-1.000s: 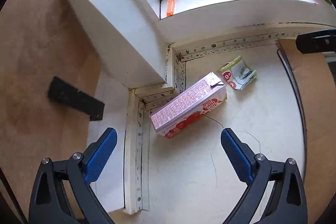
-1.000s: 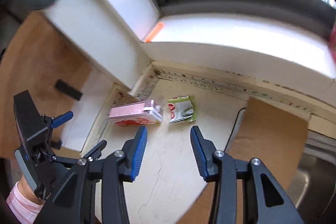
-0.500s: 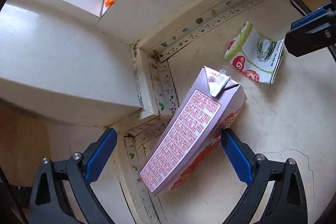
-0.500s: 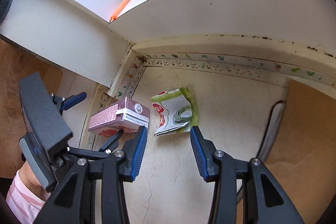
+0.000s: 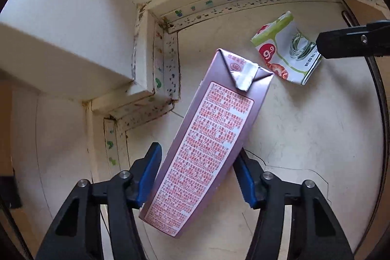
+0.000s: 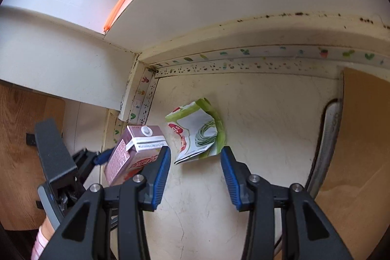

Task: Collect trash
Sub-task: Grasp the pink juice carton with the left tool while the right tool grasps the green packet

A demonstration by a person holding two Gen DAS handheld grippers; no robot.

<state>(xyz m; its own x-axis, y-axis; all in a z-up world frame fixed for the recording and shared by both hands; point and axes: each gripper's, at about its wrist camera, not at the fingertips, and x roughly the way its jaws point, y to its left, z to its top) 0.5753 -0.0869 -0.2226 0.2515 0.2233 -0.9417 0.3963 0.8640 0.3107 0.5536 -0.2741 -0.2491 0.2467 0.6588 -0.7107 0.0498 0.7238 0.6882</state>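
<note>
A pink milk carton (image 5: 207, 138) lies on the cream counter near the inner corner. My left gripper (image 5: 198, 172) has its blue pads on both sides of the carton's lower half, closed on it. The carton also shows in the right wrist view (image 6: 136, 152). A crumpled green and white wrapper (image 6: 197, 133) lies to its right; it also shows in the left wrist view (image 5: 285, 50). My right gripper (image 6: 195, 174) is open and empty, just in front of the wrapper, its fingers straddling the wrapper's near edge.
A white wall ledge (image 5: 73, 40) juts out at the left, edged with patterned tape (image 5: 168, 65). A brown board (image 6: 360, 138) and a grey cable (image 6: 326, 138) lie at the right. An orange object (image 6: 114, 11) sits on the window sill.
My left gripper has moved in over the carton and closed its fingers onto it. My right gripper has moved closer to the wrapper and stays open.
</note>
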